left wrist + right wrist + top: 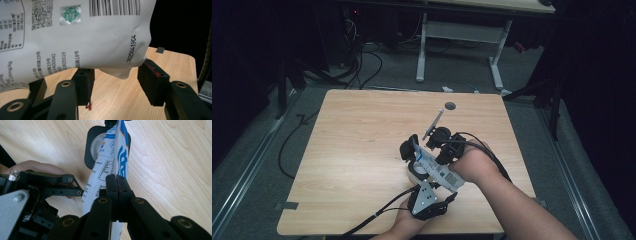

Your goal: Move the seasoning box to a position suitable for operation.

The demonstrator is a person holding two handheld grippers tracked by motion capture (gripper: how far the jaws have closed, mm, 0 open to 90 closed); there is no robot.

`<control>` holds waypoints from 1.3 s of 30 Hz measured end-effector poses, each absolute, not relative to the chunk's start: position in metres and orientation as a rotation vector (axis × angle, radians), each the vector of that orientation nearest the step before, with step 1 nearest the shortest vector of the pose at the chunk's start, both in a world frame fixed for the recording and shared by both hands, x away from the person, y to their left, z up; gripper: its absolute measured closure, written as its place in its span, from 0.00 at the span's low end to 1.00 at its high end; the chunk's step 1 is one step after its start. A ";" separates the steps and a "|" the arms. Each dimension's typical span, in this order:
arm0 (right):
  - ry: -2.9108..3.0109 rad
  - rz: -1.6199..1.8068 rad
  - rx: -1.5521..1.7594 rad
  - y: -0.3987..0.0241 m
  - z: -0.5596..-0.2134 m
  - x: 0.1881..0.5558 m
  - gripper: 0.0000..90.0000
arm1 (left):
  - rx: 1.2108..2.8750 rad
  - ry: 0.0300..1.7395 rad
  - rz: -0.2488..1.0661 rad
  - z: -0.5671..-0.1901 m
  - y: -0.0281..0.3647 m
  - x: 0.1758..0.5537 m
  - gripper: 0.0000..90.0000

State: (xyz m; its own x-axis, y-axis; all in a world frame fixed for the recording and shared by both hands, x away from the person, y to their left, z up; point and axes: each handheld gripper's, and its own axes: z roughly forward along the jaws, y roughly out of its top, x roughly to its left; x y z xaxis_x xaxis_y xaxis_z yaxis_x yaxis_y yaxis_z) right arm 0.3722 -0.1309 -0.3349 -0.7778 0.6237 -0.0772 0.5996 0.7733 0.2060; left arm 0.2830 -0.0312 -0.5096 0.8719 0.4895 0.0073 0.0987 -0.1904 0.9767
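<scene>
Two jaws work here: my right jaws [117, 182] pinch the white bag [110, 165] above the black cup [90, 147]; my left jaws [115, 82], spread under the bag, should close gently.

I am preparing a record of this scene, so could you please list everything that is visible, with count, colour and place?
bag: one, white with blue print and a barcode, held up over the table's middle, its edge clamped in the right hand-held gripper.
round white thing in a black holder: one, on the table under the bag.
table: one, light wood, centre.
second table: one, white legs, behind.
cables: several, black, on the grey floor.
right hand-held gripper: one, black, shut on the bag.
left hand-held gripper: one, black, jaws apart under the bag's corner.
hands: two, one on each gripper.
</scene>
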 end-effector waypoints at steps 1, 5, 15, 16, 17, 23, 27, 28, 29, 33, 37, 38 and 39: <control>2.828 0.255 0.972 -0.132 -0.335 0.372 1.00 | 1.749 0.451 0.372 -0.511 -0.031 0.283 0.54; 2.827 0.252 0.975 -0.134 -0.337 0.371 1.00 | 1.758 0.453 0.368 -0.513 -0.030 0.282 0.55; 2.828 0.252 0.999 -0.140 -0.337 0.370 1.00 | 1.790 0.481 0.347 -0.518 -0.029 0.281 0.58; 2.829 0.248 0.995 -0.140 -0.337 0.370 1.00 | 1.791 0.487 0.348 -0.518 -0.029 0.281 0.58; 2.827 0.246 0.998 -0.140 -0.337 0.370 1.00 | 1.793 0.490 0.346 -0.519 -0.029 0.282 0.58; 2.828 0.246 1.003 -0.140 -0.339 0.371 1.00 | 1.788 0.479 0.322 -0.519 -0.030 0.280 0.57; 2.829 0.253 1.004 -0.140 -0.341 0.371 1.00 | 1.786 0.464 0.317 -0.518 -0.031 0.279 0.55; 2.826 0.247 1.002 -0.139 -0.341 0.371 1.00 | 1.787 0.462 0.314 -0.518 -0.031 0.278 0.55; 2.826 0.248 0.998 -0.139 -0.341 0.372 1.00 | 1.788 0.461 0.312 -0.518 -0.031 0.278 0.56; 2.821 0.259 1.001 -0.139 -0.341 0.373 1.00 | 1.785 0.476 0.300 -0.518 -0.032 0.280 0.56; 2.823 0.270 1.011 -0.137 -0.342 0.372 1.00 | 1.793 0.523 0.268 -0.516 -0.036 0.285 0.50; 2.824 0.267 1.013 -0.137 -0.343 0.372 1.00 | 1.795 0.529 0.260 -0.516 -0.037 0.286 0.49; 2.826 0.270 1.012 -0.137 -0.343 0.372 1.00 | 1.792 0.536 0.261 -0.516 -0.037 0.286 0.49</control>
